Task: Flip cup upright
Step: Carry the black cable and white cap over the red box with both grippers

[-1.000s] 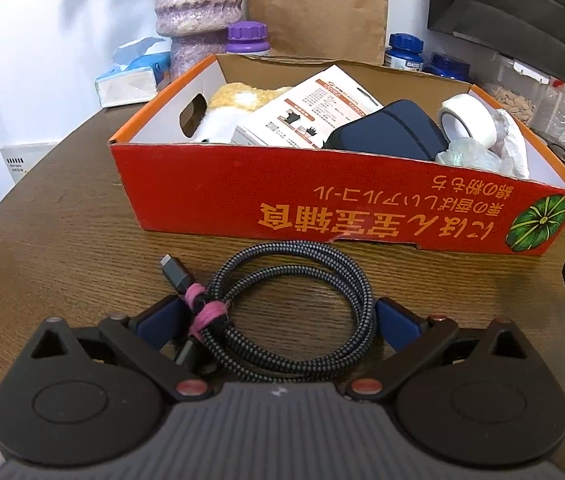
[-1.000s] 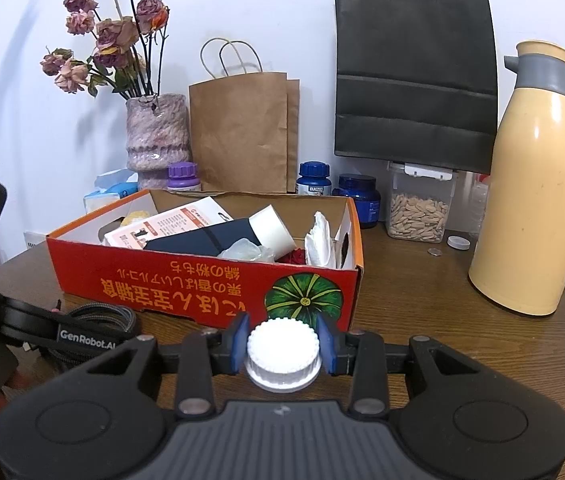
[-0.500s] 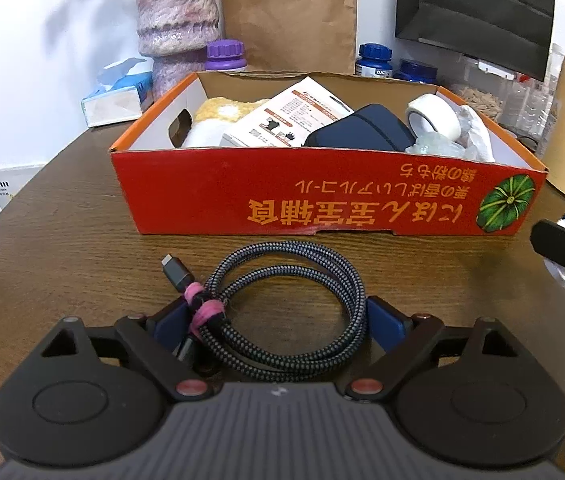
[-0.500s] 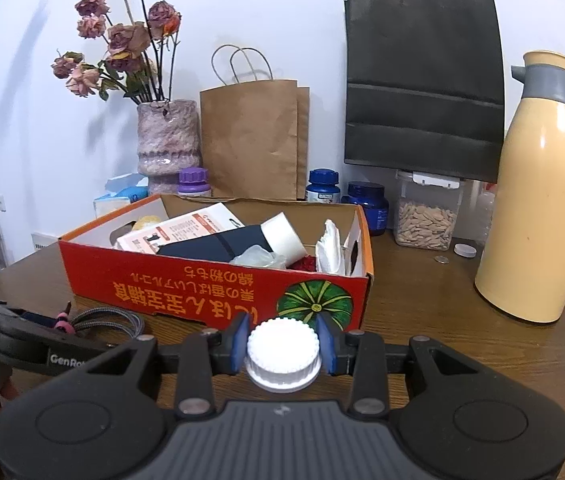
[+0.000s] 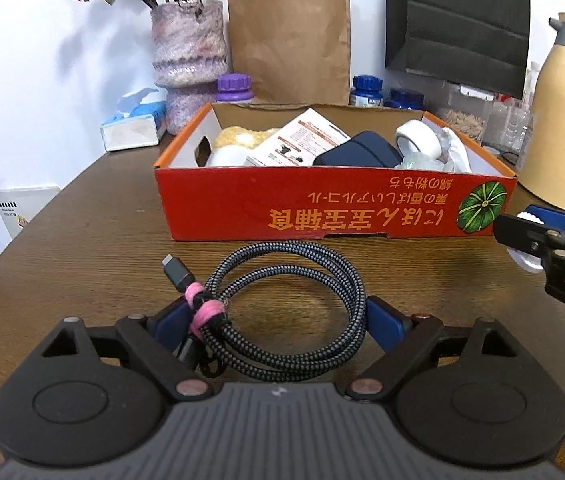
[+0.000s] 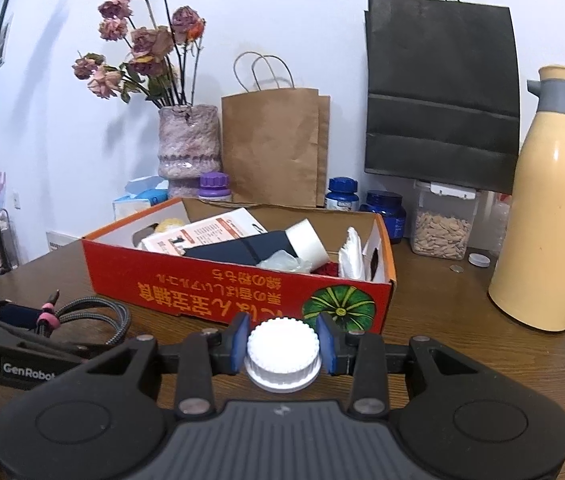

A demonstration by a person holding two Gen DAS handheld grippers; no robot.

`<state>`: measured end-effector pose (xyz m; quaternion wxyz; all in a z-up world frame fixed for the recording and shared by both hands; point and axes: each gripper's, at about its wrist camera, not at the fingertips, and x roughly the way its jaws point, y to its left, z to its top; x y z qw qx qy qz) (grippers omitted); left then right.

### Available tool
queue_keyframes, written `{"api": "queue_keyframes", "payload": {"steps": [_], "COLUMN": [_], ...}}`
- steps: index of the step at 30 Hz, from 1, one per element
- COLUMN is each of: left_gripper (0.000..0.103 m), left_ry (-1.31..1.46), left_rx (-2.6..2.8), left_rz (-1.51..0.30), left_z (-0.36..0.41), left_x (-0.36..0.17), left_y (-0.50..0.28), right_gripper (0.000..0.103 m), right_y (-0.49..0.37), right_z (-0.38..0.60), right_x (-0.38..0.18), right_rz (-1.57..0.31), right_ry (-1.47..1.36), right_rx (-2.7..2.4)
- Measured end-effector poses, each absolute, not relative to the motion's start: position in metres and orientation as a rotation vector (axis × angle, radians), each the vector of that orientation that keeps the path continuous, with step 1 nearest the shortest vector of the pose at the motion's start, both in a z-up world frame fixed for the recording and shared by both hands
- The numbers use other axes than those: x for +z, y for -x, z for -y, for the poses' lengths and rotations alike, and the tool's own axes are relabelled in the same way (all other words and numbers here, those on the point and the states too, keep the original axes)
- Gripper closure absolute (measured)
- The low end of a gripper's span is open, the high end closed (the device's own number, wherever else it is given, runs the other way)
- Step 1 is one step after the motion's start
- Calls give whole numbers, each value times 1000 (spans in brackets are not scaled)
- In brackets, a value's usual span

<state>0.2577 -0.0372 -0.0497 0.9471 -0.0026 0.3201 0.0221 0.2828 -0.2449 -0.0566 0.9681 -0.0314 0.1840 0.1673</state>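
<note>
**A:** The right tongs (image 6: 283, 340) are drawn narrow, pinching the small white ribbed cup (image 6: 282, 354) by its sides. Its closed end faces up and its flange faces down, so it is not flipped yet.

**B:** And the left tongs (image 5: 278, 320)?

**A:** Spread wide, clasping a coiled braided cable (image 5: 302, 360) across its width, off to the left of the right tongs.

**B:** How would you do the turn well?

**A:** I'd lift clear of the counter (image 6: 462, 320) and roll the wrist half a turn with a steady squeeze, since the cup is short and could slip. Then I'd set it down just short of the red cardboard box (image 6: 202, 288) ahead, and only then release.
</note>
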Motion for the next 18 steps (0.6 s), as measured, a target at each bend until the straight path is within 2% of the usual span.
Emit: {"api": "queue_keyframes", "payload": {"steps": [18], "left_gripper": [12], "left_ry": [58], "left_rx": [40], "left_rz": [-546], "left_z": [20], "left_x": [-22], "left_y": [-219], "right_gripper": [68], "right_y": [-239], "right_z": [224], "right_x": [-43], "right_rz": [-321], "right_ry": [80], "right_rx": [364]}}
